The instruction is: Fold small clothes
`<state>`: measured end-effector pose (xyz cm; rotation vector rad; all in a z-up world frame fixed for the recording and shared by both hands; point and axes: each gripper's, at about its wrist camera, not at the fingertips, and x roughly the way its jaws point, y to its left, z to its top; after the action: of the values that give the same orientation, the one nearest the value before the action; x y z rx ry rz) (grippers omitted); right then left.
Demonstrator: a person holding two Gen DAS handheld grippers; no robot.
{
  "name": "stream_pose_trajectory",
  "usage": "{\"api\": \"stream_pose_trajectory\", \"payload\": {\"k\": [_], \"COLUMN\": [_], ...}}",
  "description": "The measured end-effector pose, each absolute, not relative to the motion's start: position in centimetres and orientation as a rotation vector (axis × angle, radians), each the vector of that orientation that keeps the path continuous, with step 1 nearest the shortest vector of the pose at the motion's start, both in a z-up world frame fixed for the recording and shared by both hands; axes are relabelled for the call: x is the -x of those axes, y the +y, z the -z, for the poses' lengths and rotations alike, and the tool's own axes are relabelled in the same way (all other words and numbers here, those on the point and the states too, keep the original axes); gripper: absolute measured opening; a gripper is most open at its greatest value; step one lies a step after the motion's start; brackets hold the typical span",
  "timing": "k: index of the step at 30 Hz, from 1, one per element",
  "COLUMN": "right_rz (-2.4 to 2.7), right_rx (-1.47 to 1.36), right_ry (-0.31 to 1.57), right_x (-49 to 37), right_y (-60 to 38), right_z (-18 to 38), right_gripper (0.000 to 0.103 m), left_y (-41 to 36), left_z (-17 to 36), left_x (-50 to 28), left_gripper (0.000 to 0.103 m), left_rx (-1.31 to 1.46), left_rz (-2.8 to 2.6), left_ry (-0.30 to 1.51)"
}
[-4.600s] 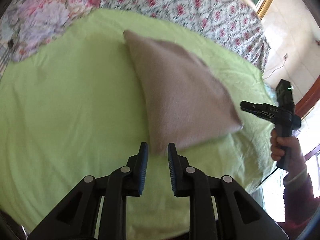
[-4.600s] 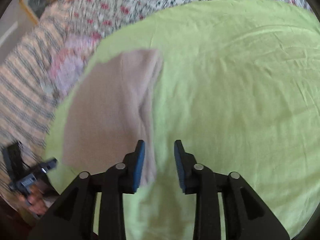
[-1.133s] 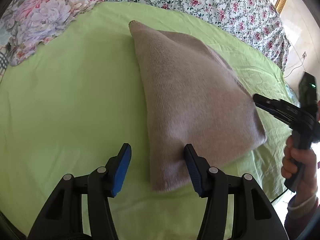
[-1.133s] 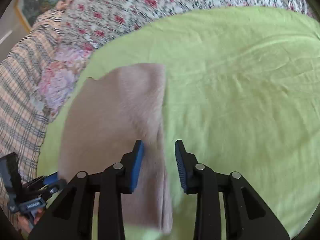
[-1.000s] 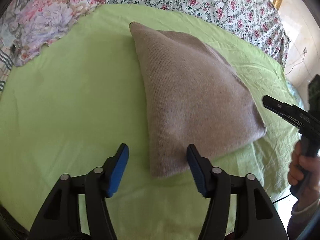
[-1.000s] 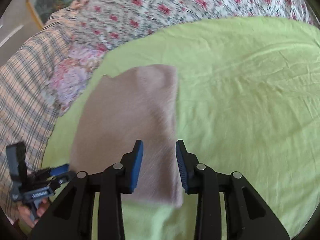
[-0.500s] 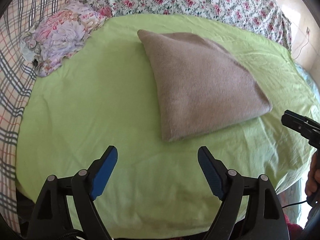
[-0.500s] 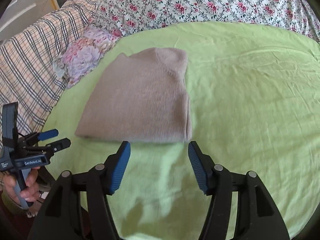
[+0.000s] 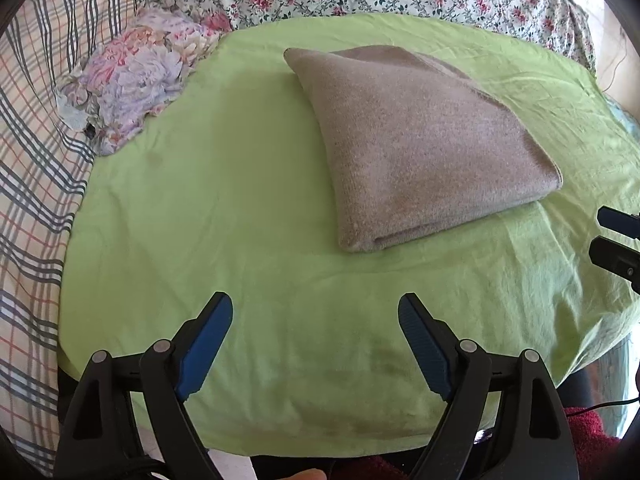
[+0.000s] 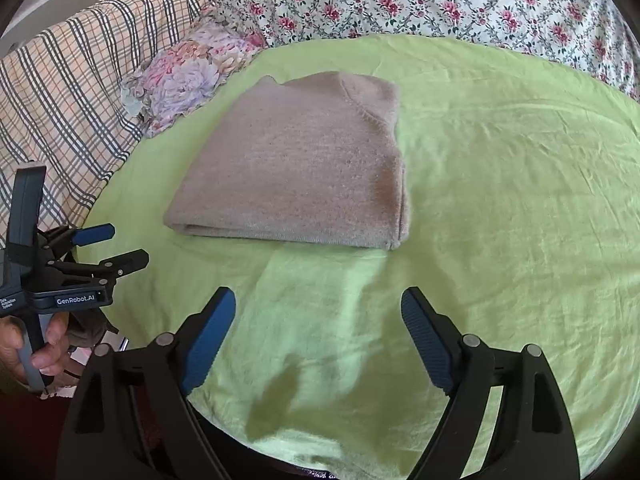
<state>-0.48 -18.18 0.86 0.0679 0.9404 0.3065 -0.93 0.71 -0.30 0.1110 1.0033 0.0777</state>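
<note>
A folded beige sweater is laid flat on the green sheet of the bed, a little beyond both grippers and touched by neither. The left gripper is held above the near part of the sheet with its jaws spread wide and nothing between them. The right gripper is likewise held over the sheet, its jaws wide apart and empty. A flowered cloth is bunched at the sheet's far left edge, beside a plaid blanket. A rose-print cover is seen behind the sheet.
</note>
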Motion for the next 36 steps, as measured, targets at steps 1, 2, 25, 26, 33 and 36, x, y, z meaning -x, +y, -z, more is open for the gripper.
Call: {"api": "stream_pose_trajectory", "payload": {"k": [1,2,25,26,33,36], "right_rz": [-0.307,-0.312,-0.33,-0.331,-0.326,-0.315], "right_rx": [-0.067,-0.064,-0.032,-0.033,-0.049,-0.065], "right_ry": [0.942,0.94,0.937,0.938,0.929,0.921], "right_x": [0.2,-0.1,-6.3,-6.4,-8.0,-9.0], "right_y": [-18.1,-17.9,-16.5,-16.4,-16.8,-17.4], "right_z": [-0.9,-1.1,-2.3,-2.3,-2.5,-2.9], "right_gripper": [0.085,0.085,0.091,0.091,0.091,0.091], "left_y": [0.6,0.6,0.3,0.4,1.7,2.0], "left_z": [0.2,0.1,-2.3,-2.3,-2.6,-2.8], "left_x": [0.8,0.6,-4.7,-4.9,-6.2,-6.9], "left_gripper": [0.086,0.086,0.094,0.094,0.095,0.095], "left_rx": [-0.115,-0.122,-0.094,-0.089,-0.037,-0.023], "left_rz": [-0.081,-0.086,-0.082,-0.083,-0.086,-0.085], "left_ry": [1.002,0.999,0.929,0.928,0.918,0.916]}}
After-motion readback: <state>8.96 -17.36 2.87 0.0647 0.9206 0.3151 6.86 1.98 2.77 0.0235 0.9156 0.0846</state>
